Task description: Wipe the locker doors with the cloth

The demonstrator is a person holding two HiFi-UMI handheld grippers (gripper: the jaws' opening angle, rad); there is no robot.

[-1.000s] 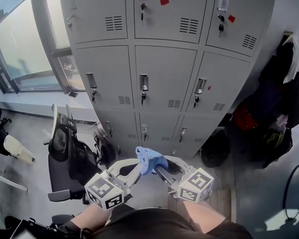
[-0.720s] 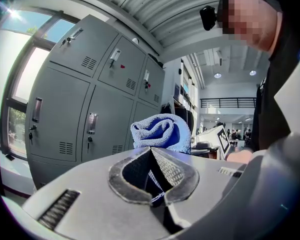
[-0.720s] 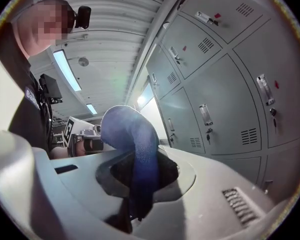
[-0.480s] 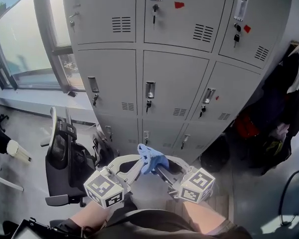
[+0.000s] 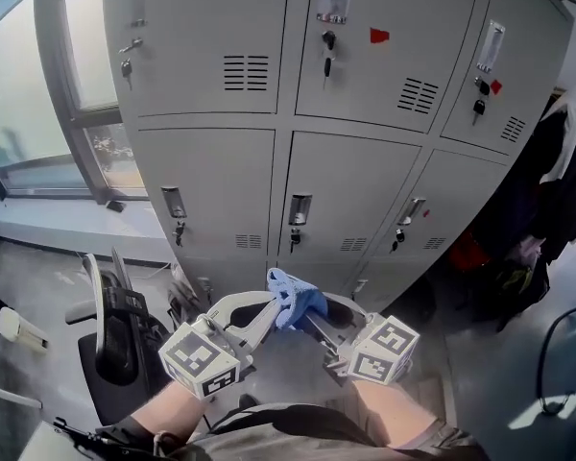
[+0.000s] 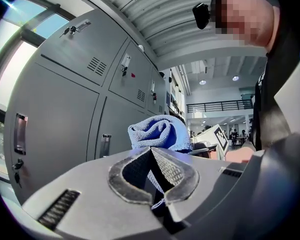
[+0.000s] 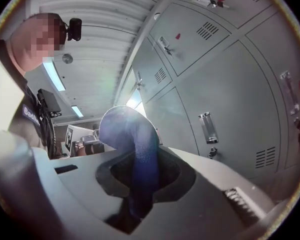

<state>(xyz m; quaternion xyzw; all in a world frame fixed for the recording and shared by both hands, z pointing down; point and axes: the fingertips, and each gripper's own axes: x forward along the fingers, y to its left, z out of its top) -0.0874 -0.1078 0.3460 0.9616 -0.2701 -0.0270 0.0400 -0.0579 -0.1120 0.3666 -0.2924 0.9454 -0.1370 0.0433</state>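
The left gripper (image 5: 265,311) is shut on a thin edge of the cloth (image 5: 294,296), and the right gripper (image 5: 312,321) is clamped on it too. In the left gripper view the pads (image 6: 174,173) meet with a strip of blue cloth (image 6: 157,132) pinched between them. In the right gripper view a thicker fold (image 7: 132,139) runs down through the jaws. The cloth sits bunched between the two tips, held out in front of the lockers (image 5: 350,185) at the level of their bottom row. It touches no door, so wiping has not begun.

The main risk I see is the left grip. It has only an edge, so a pull from the right gripper could drag the cloth free. A bunched cloth would also wipe with a small patch and could roll against the door rather than slide. On the lockers, the keys (image 5: 327,65) and handles (image 5: 300,209) stick out. A loose fold could catch on one and be tugged from the jaws. The chair (image 5: 115,329) near the lockers' foot, on the left, may crowd the low doors.
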